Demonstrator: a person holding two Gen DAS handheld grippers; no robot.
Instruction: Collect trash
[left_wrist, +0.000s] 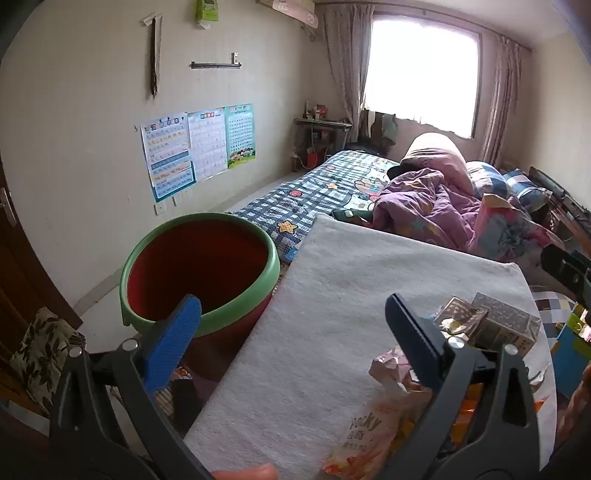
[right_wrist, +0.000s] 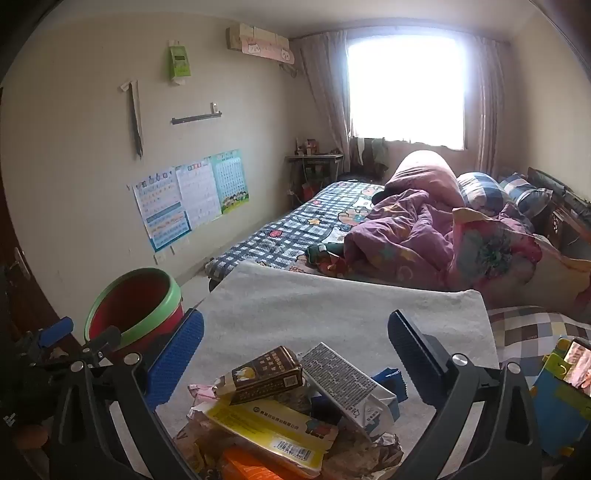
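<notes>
A pile of trash lies on a grey cloth-covered board (right_wrist: 332, 306): a brown carton (right_wrist: 264, 373), a grey-and-white carton (right_wrist: 343, 384), a yellow box (right_wrist: 273, 432) and crumpled wrappers. My right gripper (right_wrist: 295, 354) is open, jaws spread wide on either side of the pile, holding nothing. My left gripper (left_wrist: 291, 343) is open and empty above the board's left part (left_wrist: 332, 295). A pink Pocky wrapper (left_wrist: 365, 432) and cartons (left_wrist: 491, 317) lie to its right. A red bucket with a green rim (left_wrist: 199, 266) stands left of the board; it also shows in the right wrist view (right_wrist: 136, 306).
A bed with a checked blue sheet (right_wrist: 295, 229) and a heap of purple quilts (right_wrist: 406, 229) lies beyond the board. Posters (left_wrist: 192, 144) hang on the left wall. A brown door (left_wrist: 14, 258) is at far left. Colourful boxes (right_wrist: 561, 387) sit at right.
</notes>
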